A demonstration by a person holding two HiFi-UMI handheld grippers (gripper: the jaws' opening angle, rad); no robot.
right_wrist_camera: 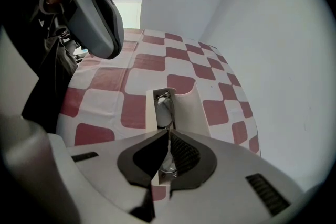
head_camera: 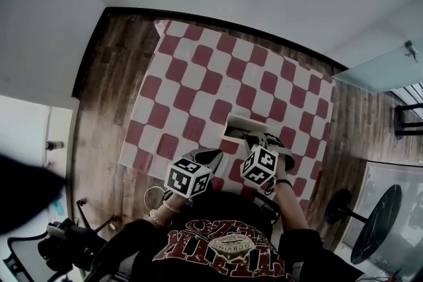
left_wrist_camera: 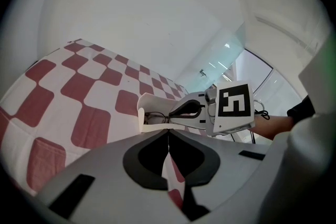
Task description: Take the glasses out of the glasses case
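A white glasses case [head_camera: 246,122] lies open on the checked cloth, near its front edge. Dark-rimmed glasses [right_wrist_camera: 164,107] lie inside it, also seen as glasses [left_wrist_camera: 153,118] in the left gripper view. My right gripper [right_wrist_camera: 168,132] is shut, its tips right over the glasses' rim; I cannot tell whether they pinch it. From the side, the right gripper [left_wrist_camera: 174,114] reaches into the case's open top. My left gripper [left_wrist_camera: 168,132] is shut with nothing in it, just short of the case's near wall [left_wrist_camera: 144,131]. In the head view the left gripper [head_camera: 213,156] and right gripper [head_camera: 254,138] sit close to my body.
The red-and-white checked cloth [head_camera: 198,69] covers the middle of a dark wooden table [head_camera: 109,89]. White walls run behind the table and to its left. A round black table [head_camera: 378,224] stands at the lower right, beyond the table's edge.
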